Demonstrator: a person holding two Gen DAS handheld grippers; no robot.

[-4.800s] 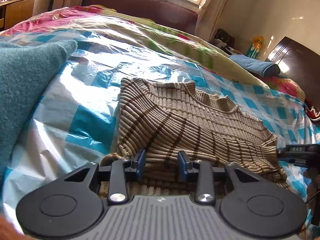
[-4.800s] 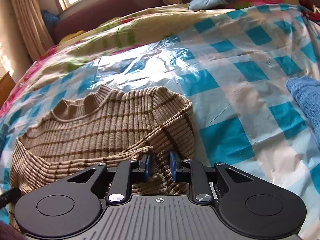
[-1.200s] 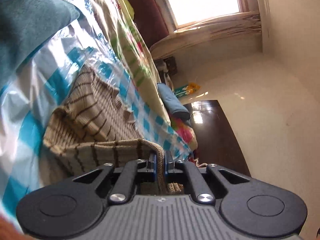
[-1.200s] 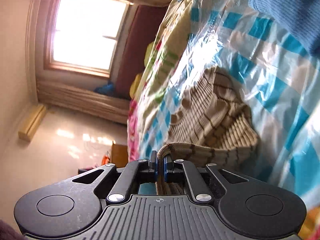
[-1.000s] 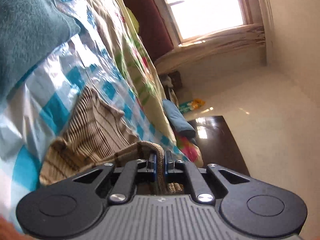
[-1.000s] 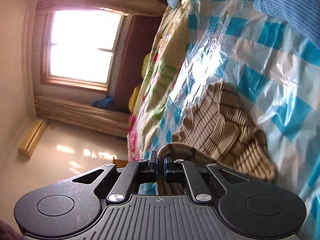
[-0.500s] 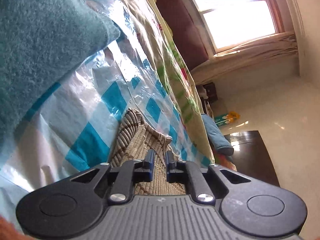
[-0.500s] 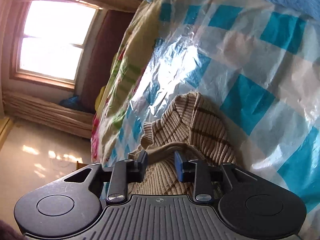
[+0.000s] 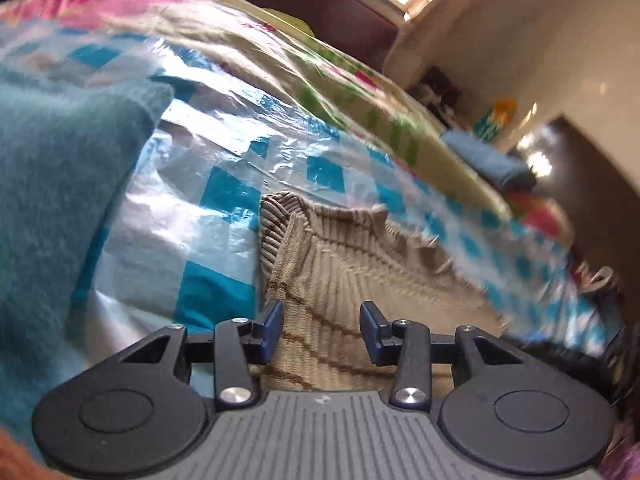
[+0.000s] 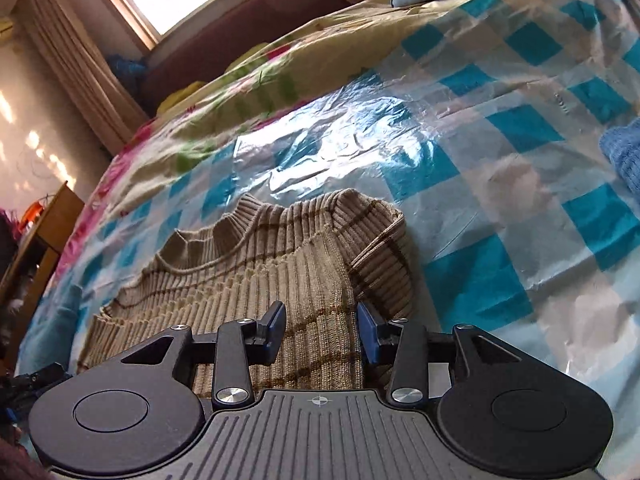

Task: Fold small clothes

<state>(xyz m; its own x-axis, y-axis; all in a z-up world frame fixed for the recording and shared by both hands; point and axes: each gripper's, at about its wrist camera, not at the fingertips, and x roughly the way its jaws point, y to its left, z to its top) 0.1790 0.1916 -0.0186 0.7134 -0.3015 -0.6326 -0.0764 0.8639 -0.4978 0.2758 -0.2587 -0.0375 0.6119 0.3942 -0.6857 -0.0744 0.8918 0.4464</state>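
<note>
The left gripper (image 9: 320, 332) hangs over the folded beige striped sweater (image 9: 340, 280), its jaws opening, pads clear of the knit. The right gripper (image 10: 318, 330) stands parted over the same sweater (image 10: 280, 268), gripping nothing. The sweater lies on the checked plastic sheet (image 10: 500, 168) covering the bed, with a teal garment (image 9: 52, 184) to the left.

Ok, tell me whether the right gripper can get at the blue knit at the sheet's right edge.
Probably yes: the right gripper hangs open over the striped sweater, gripping nothing, and only bare checked sheet separates it from the blue knit.
</note>
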